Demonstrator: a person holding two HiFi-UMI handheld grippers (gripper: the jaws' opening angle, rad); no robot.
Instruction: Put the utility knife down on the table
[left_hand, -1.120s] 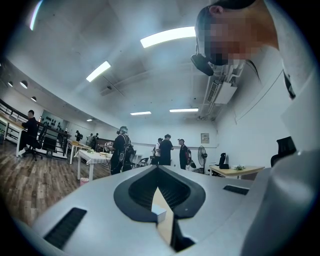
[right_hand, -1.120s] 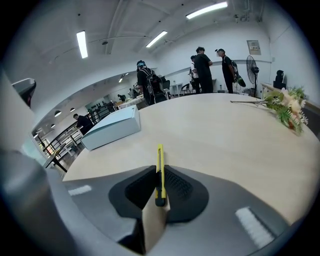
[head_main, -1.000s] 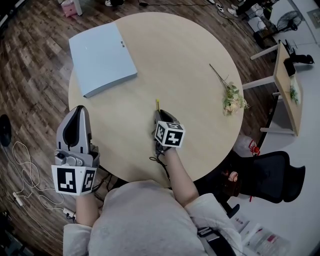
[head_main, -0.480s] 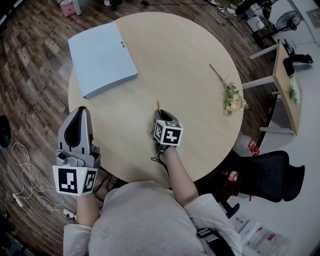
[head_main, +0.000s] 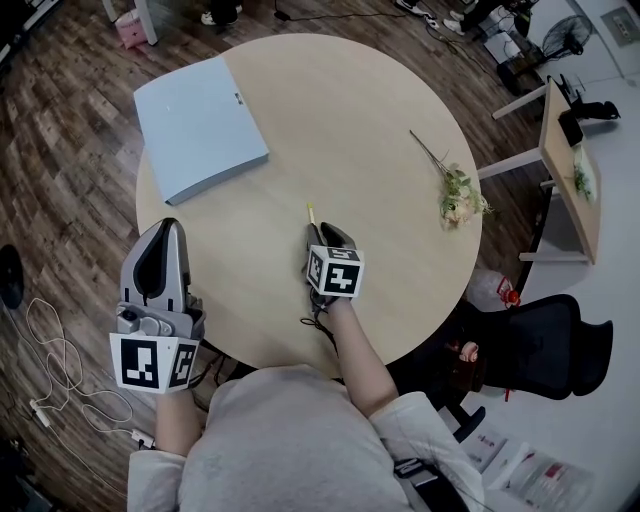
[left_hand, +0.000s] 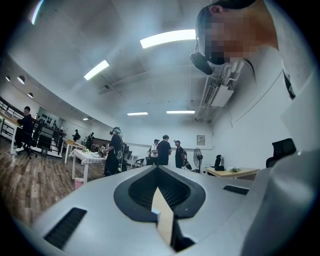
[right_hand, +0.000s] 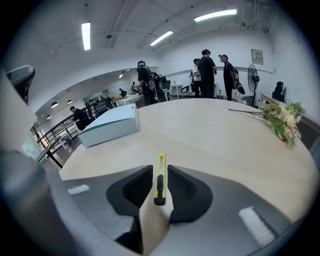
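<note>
1. Change over the last second is slight: the right gripper (head_main: 322, 229) is found over the same near-centre patch of the round table (head_main: 390, 130), and only a small shift of the whole scene in the head view is noted.
2. Grip on the utility knife (right_hand: 159, 180) is unchanged. The jaws are seen closed against its yellow body from both sides in the right gripper view, with the blade end pointed away across the table.
3. In the head view, only the yellow tip of the knife (head_main: 311, 211) is shown ahead of the gripper; contact with the tabletop cannot be confirmed from any view.
4. The left gripper (head_main: 166, 228) is held off the table's near-left edge. Its jaws are drawn together to a thin slit, and nothing is seen between them.
5. The pale blue folder (head_main: 200, 125) and the flower sprig (head_main: 457, 195) are left well apart from the knife, so the landing spot is judged free.
6. The task is therefore judged unfinished: the knife is low and roughly level, yet release is not yet made. Opening of the right jaws, then a straight withdrawal, is what remains.
</note>
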